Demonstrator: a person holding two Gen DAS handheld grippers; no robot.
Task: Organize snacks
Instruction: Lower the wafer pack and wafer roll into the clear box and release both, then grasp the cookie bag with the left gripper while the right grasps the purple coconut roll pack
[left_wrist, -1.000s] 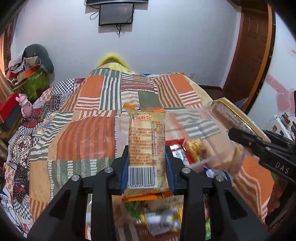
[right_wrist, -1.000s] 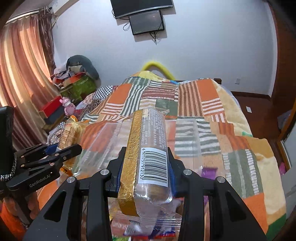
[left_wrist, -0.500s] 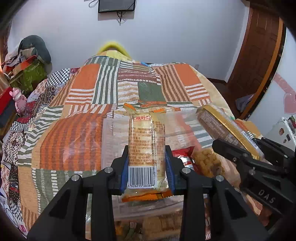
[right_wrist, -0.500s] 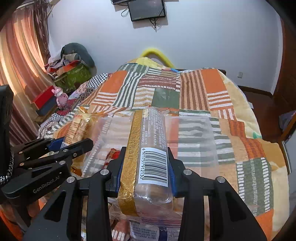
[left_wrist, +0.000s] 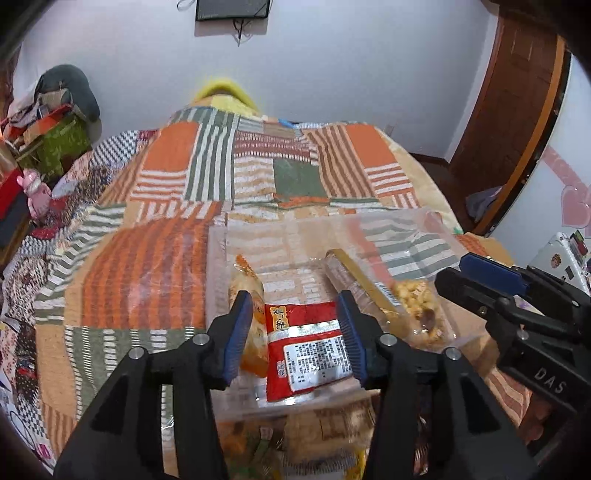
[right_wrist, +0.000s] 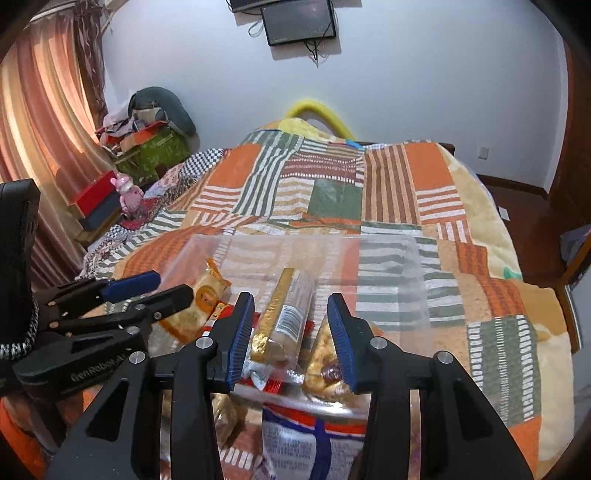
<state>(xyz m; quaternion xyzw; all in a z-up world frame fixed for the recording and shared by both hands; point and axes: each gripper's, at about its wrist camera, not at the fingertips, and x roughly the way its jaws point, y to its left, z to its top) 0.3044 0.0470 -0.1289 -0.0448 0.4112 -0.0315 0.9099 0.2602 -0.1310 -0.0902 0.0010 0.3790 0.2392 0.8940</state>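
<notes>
A clear plastic bin (left_wrist: 295, 236) (right_wrist: 391, 258) sits on the patchwork bed. Inside lie an orange-yellow snack pack (left_wrist: 251, 295) (right_wrist: 207, 299), a red packet (left_wrist: 306, 343), a gold-edged clear cake pack (right_wrist: 284, 317) (left_wrist: 354, 280) and a bag of nutty snack (left_wrist: 413, 306) (right_wrist: 325, 354). My left gripper (left_wrist: 295, 332) is open and empty above the red packet. My right gripper (right_wrist: 291, 332) is open and empty over the gold-edged pack; it also shows at the right of the left wrist view (left_wrist: 480, 280).
More snack packs lie loose in front of the bin (right_wrist: 306, 439) (left_wrist: 295, 435). The patchwork blanket (right_wrist: 369, 184) covers the bed. Boxes and a pink toy (right_wrist: 129, 192) stand at the left, a wooden door (left_wrist: 517, 110) at the right.
Both grippers opened. The orange-yellow pack left my left gripper and the gold-edged pack left my right gripper; both now lie in the bin. Both grippers came lower over the bin.
</notes>
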